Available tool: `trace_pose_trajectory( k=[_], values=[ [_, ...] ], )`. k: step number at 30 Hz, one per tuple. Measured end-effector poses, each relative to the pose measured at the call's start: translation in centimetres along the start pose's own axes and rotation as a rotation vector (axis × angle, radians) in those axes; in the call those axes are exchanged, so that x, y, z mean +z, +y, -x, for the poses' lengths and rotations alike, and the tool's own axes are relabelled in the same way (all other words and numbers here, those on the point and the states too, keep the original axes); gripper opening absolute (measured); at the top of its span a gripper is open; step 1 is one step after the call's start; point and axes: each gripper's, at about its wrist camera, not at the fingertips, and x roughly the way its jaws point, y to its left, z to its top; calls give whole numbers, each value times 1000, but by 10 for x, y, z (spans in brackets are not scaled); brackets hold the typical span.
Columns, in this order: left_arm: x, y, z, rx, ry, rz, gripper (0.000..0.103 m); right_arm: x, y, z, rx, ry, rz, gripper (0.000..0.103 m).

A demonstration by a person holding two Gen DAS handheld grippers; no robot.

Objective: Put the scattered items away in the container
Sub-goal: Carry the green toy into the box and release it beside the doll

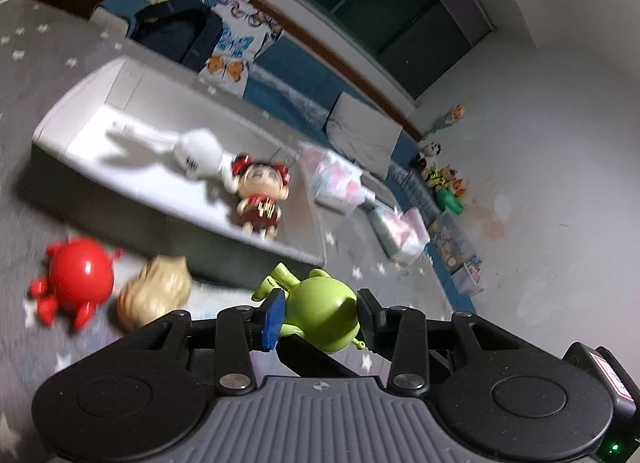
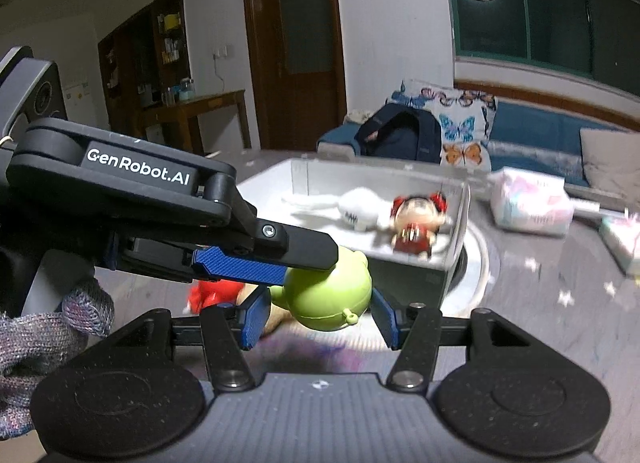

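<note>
A green round toy figure point(image 1: 320, 303) point(image 2: 328, 295) hangs above the grey starred rug. My left gripper point(image 1: 324, 315) is shut on it, a pad pressing each side. In the right wrist view the left gripper point(image 2: 308, 267) reaches in from the left over the toy. My right gripper point(image 2: 320, 321) also flanks the toy, both blue pads touching it. Just beyond stands the white open box point(image 1: 100, 191) point(image 2: 412, 279). A white plush rabbit point(image 1: 196, 155) point(image 2: 360, 209) and a red-dressed doll point(image 1: 260, 199) point(image 2: 416, 223) lie inside it. A red toy point(image 1: 76, 275) point(image 2: 212, 291) and a tan toy point(image 1: 156, 291) lie on the rug.
Tissue packs point(image 1: 336, 179) point(image 2: 532, 203) lie on the rug right of the box. A blue sofa point(image 2: 532, 135) with a butterfly cushion point(image 2: 460, 123) and a dark backpack point(image 2: 400, 135) stands behind it. A gloved hand point(image 2: 40, 331) holds the left gripper. More toys point(image 1: 444, 179) line the wall.
</note>
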Motion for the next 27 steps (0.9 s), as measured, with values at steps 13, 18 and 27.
trace_pose_trajectory(
  k=[13,18,27],
  values=[
    [77,18,-30,16,-52,22,42,68,-14,-61,12,2,49,56],
    [95,36,-54,44,-24,45,42,80,-25,-96,27,53,22,56],
    [107,72,-91,95,36,101,42,79,-41,-149,64,172,-19,56]
  ],
)
